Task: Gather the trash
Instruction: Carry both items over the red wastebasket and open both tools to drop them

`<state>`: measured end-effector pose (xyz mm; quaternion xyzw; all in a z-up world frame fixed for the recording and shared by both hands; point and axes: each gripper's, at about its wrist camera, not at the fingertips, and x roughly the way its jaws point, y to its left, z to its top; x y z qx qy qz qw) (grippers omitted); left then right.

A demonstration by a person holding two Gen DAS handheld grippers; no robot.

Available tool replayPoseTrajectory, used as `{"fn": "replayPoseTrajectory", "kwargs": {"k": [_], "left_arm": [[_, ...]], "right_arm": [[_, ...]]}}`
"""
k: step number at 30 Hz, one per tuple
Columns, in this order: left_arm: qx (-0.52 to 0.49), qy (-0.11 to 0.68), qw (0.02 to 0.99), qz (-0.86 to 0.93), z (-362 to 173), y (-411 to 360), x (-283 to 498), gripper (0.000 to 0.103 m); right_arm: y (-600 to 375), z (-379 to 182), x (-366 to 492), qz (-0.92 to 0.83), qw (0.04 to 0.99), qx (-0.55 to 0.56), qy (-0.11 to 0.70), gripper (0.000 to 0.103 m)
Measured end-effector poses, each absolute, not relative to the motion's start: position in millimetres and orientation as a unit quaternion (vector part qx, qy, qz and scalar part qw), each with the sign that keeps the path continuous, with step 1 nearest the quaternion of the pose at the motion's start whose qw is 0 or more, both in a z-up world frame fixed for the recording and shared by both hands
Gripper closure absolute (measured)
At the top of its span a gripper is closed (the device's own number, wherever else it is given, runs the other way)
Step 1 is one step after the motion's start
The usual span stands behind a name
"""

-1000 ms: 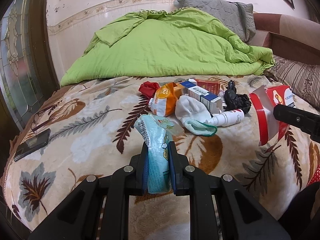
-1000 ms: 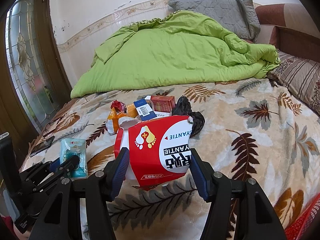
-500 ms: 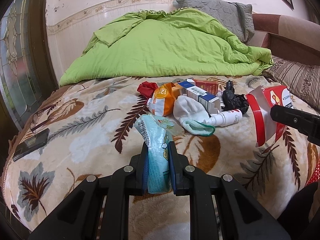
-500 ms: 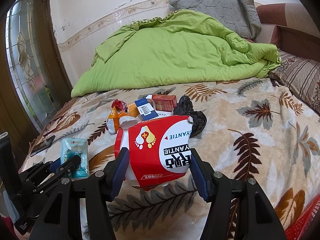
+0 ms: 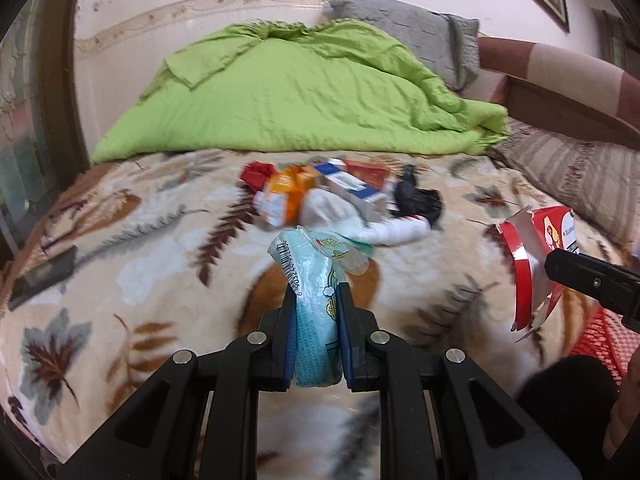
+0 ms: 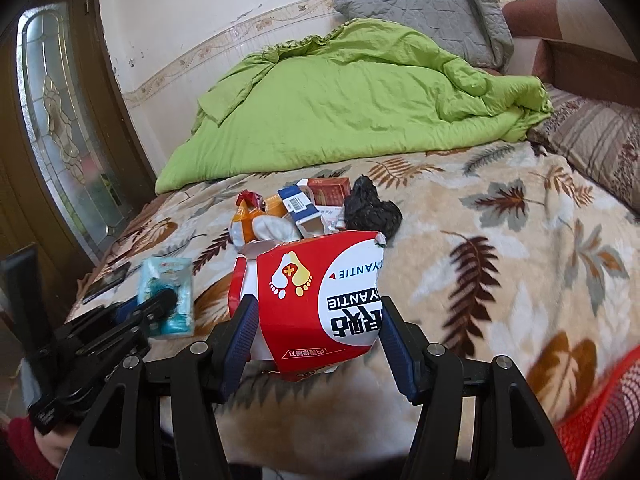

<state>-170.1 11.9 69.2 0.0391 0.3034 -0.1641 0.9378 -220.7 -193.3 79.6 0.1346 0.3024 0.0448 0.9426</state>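
My left gripper is shut on a light blue tissue packet, held above the bed near its front edge; the packet also shows in the right wrist view. My right gripper is shut on a torn red and white box, which appears at the right of the left wrist view. A pile of trash lies mid-bed: an orange pouch, a red wrapper, a blue and white box, a red box, a black bag, a white cloth.
A red mesh basket sits at the lower right, off the bed's front edge. A green quilt and grey pillow fill the back of the bed. A dark phone lies at the bed's left edge.
Both grippers have pulled back toward the bed's front edge with their loads; the trash pile looks farther away and the red basket has come into view at the right.
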Motion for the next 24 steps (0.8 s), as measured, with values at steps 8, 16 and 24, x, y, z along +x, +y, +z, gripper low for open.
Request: {"fn": "replayPoseTrajectory", "kwargs": {"k": [8,16,24], "left_arm": [[0.052,0.306,0.919,-0.244,86,-29,-199,0.086],[0.085,0.297,0.884,-0.351,111,-108,-231,0.086],[0.094,0.319,0.825,-0.457,125,-196,-255,0.086]], "right_arm": [[-247,84,-274,0.001,0.936,0.167,0.311,0.038],[-330,91,-334,-0.097,0.922,0.218,0.306,0.038],[-396,97,-393,-0.188,0.907,0.234,0.297,0.037]]}}
